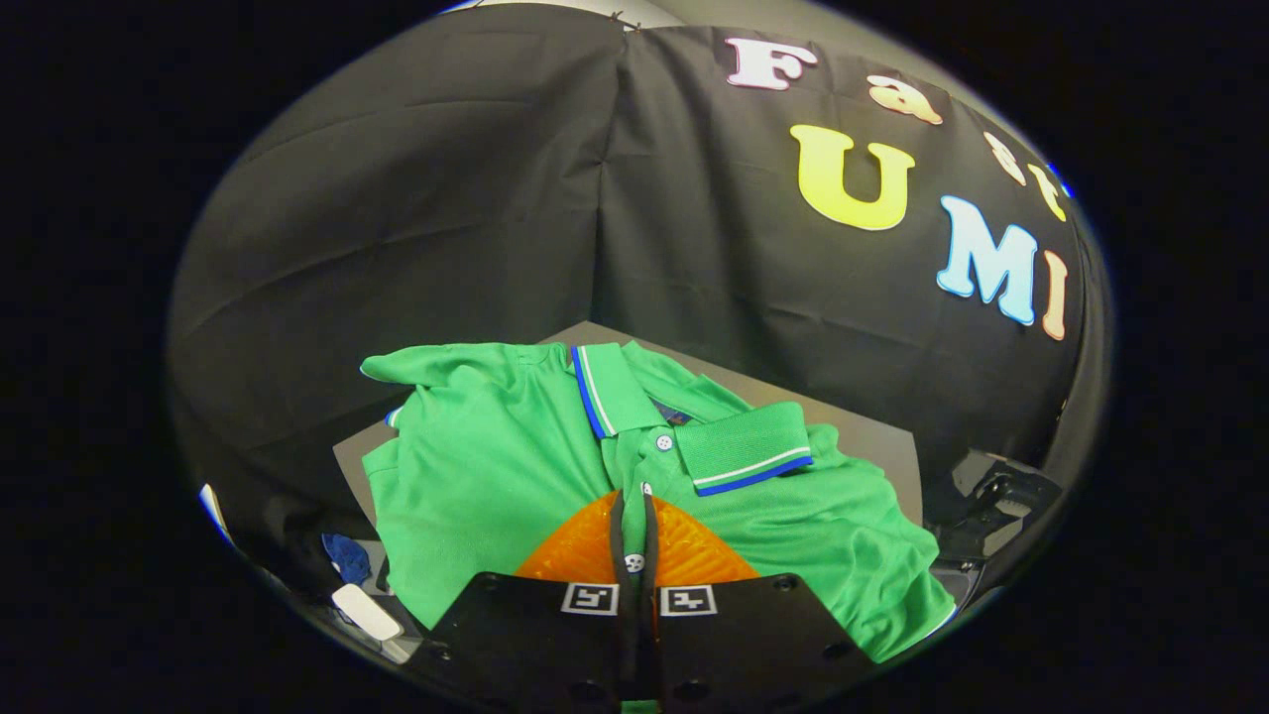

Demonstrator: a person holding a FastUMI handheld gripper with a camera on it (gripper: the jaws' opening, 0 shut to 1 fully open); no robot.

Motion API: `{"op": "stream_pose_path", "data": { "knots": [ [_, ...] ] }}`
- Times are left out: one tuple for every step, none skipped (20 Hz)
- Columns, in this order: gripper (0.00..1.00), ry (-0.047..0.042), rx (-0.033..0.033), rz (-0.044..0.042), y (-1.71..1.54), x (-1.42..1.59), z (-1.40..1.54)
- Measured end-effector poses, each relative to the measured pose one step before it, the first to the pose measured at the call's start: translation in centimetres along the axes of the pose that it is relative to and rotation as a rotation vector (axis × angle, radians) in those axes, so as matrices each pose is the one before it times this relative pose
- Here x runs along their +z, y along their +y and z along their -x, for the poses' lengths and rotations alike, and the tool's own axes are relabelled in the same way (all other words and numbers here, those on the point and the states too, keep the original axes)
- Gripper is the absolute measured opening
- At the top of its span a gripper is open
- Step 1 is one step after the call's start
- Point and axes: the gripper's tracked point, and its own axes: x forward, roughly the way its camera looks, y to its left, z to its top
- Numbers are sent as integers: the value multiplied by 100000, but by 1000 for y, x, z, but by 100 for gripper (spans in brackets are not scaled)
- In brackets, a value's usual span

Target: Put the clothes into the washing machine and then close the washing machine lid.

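Observation:
A green polo shirt (496,466) with a collar edged in blue and white lies spread over a grey flat surface (872,436). My gripper (634,506) sits on the shirt's front, just below the collar. Its two fingers are pressed together along the button placket. A thin fold of the shirt with one white button shows pinched between them. The shirt's sleeves spread out to both sides of the fingers, and its hem hangs over the near edge of the surface.
Black cloth walls close in behind and to both sides of the grey surface. A dark block-like object (991,496) stands to the right of the shirt. Lower left, below the surface, lie a small blue cloth (347,557) and a white object (367,612).

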Motion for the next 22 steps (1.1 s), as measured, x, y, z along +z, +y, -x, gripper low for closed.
{"op": "stream_pose_path", "data": {
  "knots": [
    [1, -2884, -28, -180, -150, 708, 346],
    [2, -2383, -43, 127, -129, 668, 334],
    [2, -2274, 5, -224, -237, 906, 408],
    [2, -2193, -129, -604, -108, 863, 331],
    [1, -1391, 198, -704, -188, 893, 428],
    [1, -1358, -136, -787, -154, 884, 410],
    [2, -1982, -324, -846, -336, 1084, 576],
    [2, -1385, -216, -558, -121, 810, 632],
    [2, -1010, -380, -314, -327, 953, 626],
    [1, -1478, -555, -233, -278, 925, 465],
    [2, -1638, -761, -213, -418, 911, 524],
    [2, -1060, -619, -32, -304, 836, 363],
    [1, -1402, -451, -274, -302, 679, 463],
    [1, -855, -315, -168, -254, 523, 356],
    [1, -1051, -623, -133, -411, 610, 493],
    [1, -1431, -817, 43, -397, 626, 470],
    [1, -932, -623, -15, -492, 494, 510],
    [1, -1185, -765, -608, -539, 443, 389],
    [1, -1440, -886, -1130, -703, 549, 423],
    [1, -697, -702, -854, -672, 466, 438],
    [2, -969, -1212, -612, -801, 519, 346],
    [1, 104, -1203, 727, -850, 148, 415]
  ]
}}
